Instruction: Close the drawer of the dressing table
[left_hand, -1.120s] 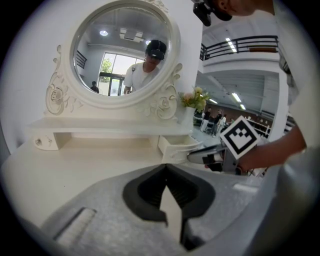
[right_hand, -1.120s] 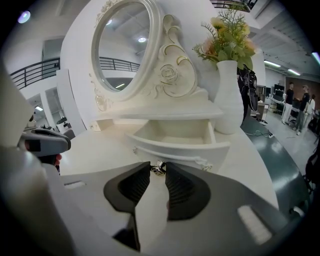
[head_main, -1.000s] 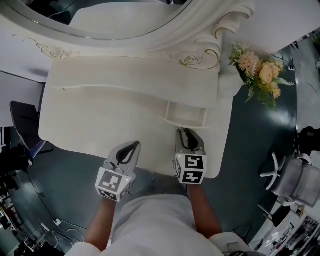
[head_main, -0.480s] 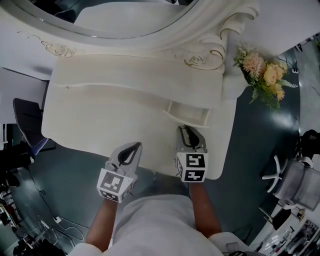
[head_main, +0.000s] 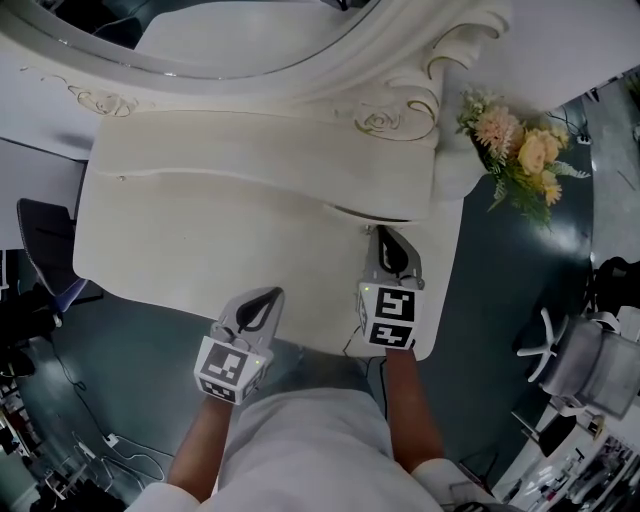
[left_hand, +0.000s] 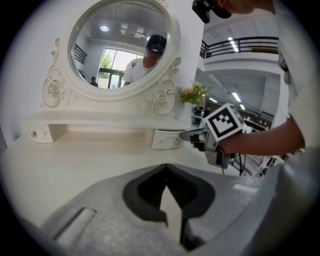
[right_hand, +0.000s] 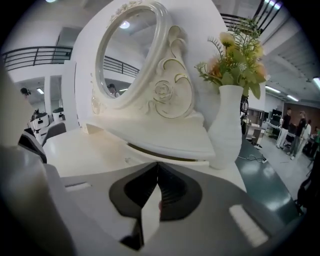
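Because the dressing table's surface (head_main: 200, 230) carries the drawer (left_hand: 166, 139) far right, nearly flush under its shelf (head_main: 300, 170), the right gripper (head_main: 390, 240) meets its front, fingers pinched together, seemingly as a pusher; the left gripper (head_main: 262, 300) hovers near, fingers likewise together, empty.

Right hand-held gripper (right_hand: 157, 165), jaws together, tips at drawer front (right_hand: 192, 161) beneath shelf (right_hand: 172, 140).
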